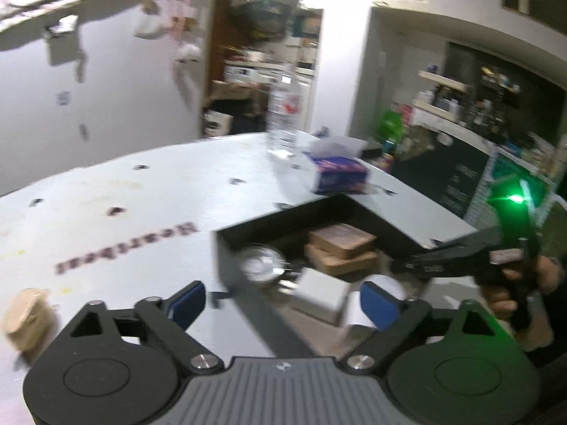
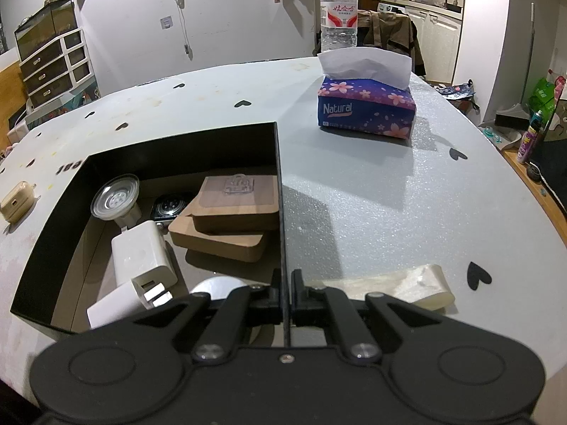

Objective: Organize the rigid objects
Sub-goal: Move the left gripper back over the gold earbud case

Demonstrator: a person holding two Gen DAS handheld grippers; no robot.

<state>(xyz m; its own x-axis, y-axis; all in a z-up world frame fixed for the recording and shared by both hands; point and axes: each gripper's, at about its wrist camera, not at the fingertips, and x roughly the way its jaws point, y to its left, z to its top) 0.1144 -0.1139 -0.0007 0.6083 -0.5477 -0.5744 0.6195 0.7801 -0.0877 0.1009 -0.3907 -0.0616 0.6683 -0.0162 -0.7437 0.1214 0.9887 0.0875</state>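
Observation:
A black open box (image 2: pixel 49 219) stands on the white table. Inside lie a white charger (image 2: pixel 141 258), two stacked brown flat boxes (image 2: pixel 234 202), a round clear-topped piece (image 2: pixel 115 196) and a dark watch (image 2: pixel 168 209). My right gripper (image 2: pixel 285 285) is shut on the box's right wall; in the left wrist view it (image 1: pixel 404 265) reaches in from the right, with a hand on its handle. My left gripper (image 1: pixel 283 301) hangs open over the box's (image 1: pixel 226 265) near end, nothing between its blue pads (image 1: pixel 381 302). A beige case (image 1: pixel 28 315) lies on the table left of the box.
A blue tissue pack (image 2: pixel 365 106) and a water bottle (image 2: pixel 338 10) stand at the table's far side. A cream strip (image 2: pixel 407 283) lies right of the right gripper. The same beige case (image 2: pixel 16 202) is near the table's left edge. Shelves and clutter surround the table.

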